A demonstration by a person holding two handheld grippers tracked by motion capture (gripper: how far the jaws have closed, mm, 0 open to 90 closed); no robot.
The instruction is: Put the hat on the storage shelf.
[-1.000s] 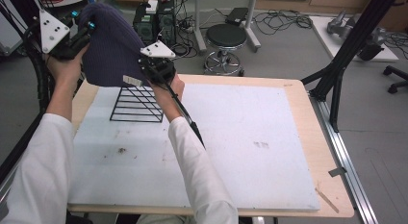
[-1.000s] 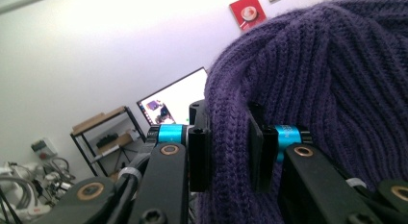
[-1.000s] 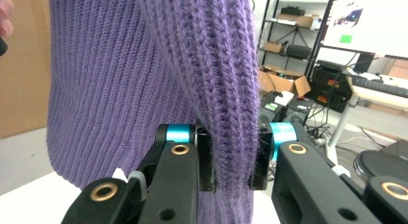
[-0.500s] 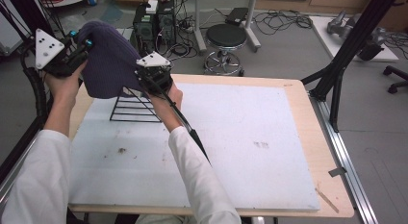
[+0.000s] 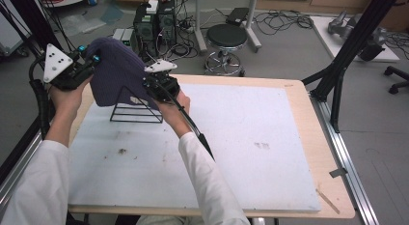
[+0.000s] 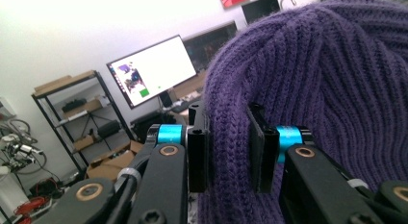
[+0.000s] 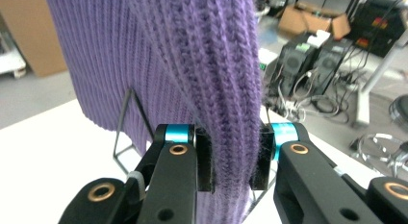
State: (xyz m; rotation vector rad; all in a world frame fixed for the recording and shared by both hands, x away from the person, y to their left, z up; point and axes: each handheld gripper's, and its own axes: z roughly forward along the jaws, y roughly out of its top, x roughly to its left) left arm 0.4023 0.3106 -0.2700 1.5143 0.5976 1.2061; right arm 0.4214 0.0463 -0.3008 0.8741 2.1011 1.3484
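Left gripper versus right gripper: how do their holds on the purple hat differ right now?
The left gripper is raised and pinches the purple knit hat high on its side, off the table's left edge; the right gripper sits lower, clamping the hat's edge beside the black wire rack. In its own view, the left gripper takes a thicker fold than the right gripper. Both are shut on the hat.

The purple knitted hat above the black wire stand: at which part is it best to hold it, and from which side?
The purple ribbed knitted hat is best gripped at its thick edge, one claw at each side. The left claw and the right claw are each shut on a fold of knit there, keeping the hat spread over the black wire stand. The soft crown would likely sag.
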